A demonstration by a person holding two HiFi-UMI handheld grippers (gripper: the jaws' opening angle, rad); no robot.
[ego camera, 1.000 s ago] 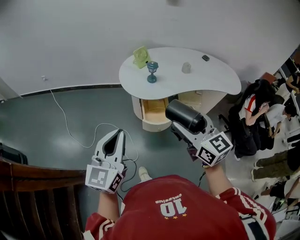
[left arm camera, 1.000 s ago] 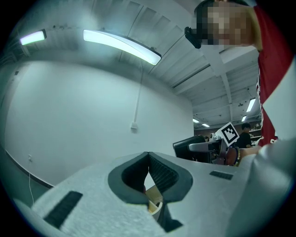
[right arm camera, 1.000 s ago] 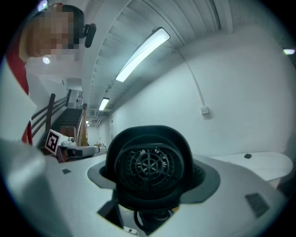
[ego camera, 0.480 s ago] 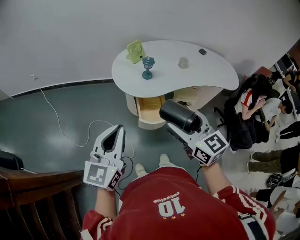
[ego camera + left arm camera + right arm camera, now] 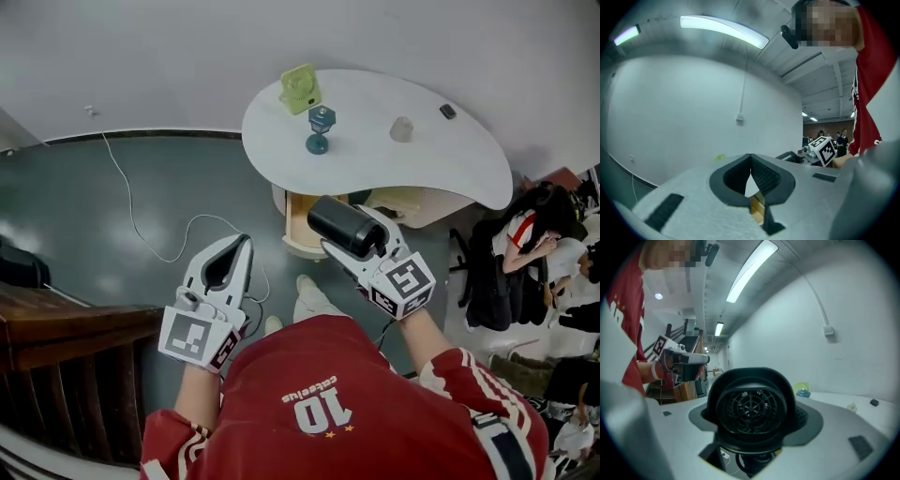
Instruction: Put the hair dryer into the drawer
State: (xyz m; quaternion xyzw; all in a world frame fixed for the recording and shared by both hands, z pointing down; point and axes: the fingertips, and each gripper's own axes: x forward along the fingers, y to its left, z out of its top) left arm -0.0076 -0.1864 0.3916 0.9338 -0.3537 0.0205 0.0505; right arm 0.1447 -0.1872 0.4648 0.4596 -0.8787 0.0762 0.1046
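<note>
Currently, the white tabletop (image 5: pixel 366 159) stands over the open drawer (image 5: pixel 298 225). Near the drawer front is the hair dryer (image 5: pixel 339 225), clamped in the right gripper (image 5: pixel 361 246). It is probably rigid, smooth and light; hold it at the barrel. Its long axis points toward the drawer. The left gripper (image 5: pixel 232 251) is clenched, empty.

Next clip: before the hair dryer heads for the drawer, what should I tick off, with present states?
1. Hair dryer held in right tongs: ok, jaws shut around its body.
2. Drawer open: ok, pulled out under the table.
3. Room inside drawer: cannot tell, dryer hides part of it.
4. Left tongs free: ok, shut and empty.
5. White floor cable clear of feet: cannot tell, it runs behind left tongs.
</note>
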